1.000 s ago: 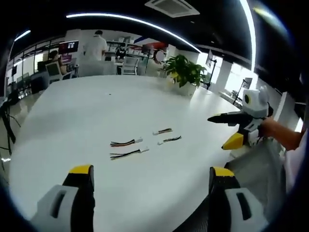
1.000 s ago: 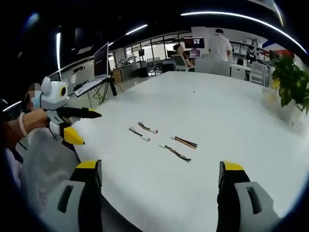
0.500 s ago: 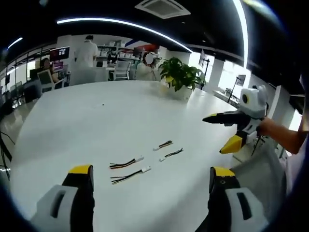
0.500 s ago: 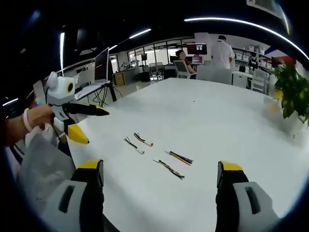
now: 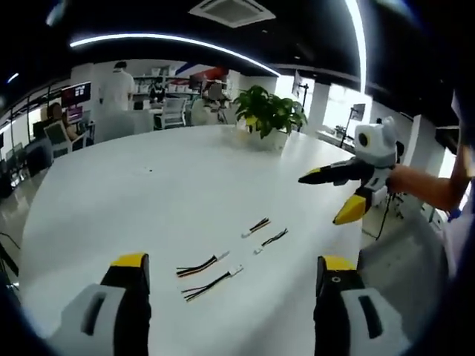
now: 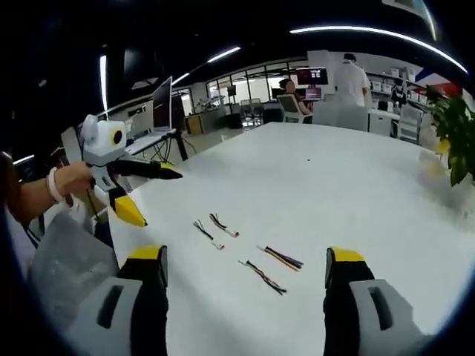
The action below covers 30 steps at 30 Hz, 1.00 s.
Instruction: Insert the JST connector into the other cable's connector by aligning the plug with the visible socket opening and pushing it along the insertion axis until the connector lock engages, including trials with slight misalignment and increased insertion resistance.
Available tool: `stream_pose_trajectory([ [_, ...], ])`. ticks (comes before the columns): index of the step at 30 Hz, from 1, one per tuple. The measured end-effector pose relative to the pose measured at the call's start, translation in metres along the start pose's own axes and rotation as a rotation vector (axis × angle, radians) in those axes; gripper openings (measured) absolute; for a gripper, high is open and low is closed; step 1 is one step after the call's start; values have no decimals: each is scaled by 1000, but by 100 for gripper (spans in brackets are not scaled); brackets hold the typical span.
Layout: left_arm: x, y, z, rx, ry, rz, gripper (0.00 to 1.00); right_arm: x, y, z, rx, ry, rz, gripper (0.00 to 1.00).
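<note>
Four thin multicoloured cables point(image 5: 211, 272) with small white connectors point(image 5: 236, 271) lie on the smooth white table point(image 5: 148, 200). Both yellow-tipped grippers, left gripper point(image 5: 231, 268) and right gripper point(image 6: 247, 261), hover with jaws spread, empty.

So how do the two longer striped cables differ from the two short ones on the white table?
The two longer multicolour cables lie nearer the left gripper; the two short dark cables lie farther, toward the right gripper. The longer pair shows red-yellow wires, the short pair looks darker. All have white connector ends and lie loose.
</note>
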<state>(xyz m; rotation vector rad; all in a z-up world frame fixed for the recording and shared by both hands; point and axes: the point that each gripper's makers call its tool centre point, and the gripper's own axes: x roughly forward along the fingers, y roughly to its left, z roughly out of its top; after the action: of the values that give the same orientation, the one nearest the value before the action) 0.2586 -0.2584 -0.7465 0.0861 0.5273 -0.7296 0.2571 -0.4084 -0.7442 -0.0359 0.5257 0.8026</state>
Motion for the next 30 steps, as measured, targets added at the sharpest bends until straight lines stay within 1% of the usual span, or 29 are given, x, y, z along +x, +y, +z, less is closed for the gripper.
stream_pose_trajectory([
  [1, 3, 3, -1, -4, 5, 7, 86, 2, 0, 2, -1, -3, 10, 78],
  [3, 6, 8, -2, -17, 13, 11, 86, 6, -2, 3, 10, -3, 17, 78],
  [4, 8, 9, -3, -18, 15, 8, 84, 7, -3, 3, 11, 1, 22, 77],
  [7, 12, 12, -1, -2, 9, -3, 78, 12, -5, 5, -6, 3, 36, 65],
  [9, 15, 13, -2, -24, 17, -17, 77, 16, -6, 4, 13, 18, 53, 62],
  [11, 19, 15, -2, -22, 22, -24, 75, 20, -8, 3, 18, 23, 60, 60],
  [15, 23, 19, -3, -7, 26, -30, 74, 26, -12, 0, -15, 52, 64, 59],
  [23, 31, 25, -7, 7, 38, -43, 74, 32, -16, 3, -15, 56, 81, 58],
  [27, 36, 24, -6, 10, 25, -62, 72, 35, -16, 2, -26, 58, 94, 57],
  [30, 41, 23, -8, 23, 35, -76, 71, 38, -16, 2, -33, 63, 111, 56],
])
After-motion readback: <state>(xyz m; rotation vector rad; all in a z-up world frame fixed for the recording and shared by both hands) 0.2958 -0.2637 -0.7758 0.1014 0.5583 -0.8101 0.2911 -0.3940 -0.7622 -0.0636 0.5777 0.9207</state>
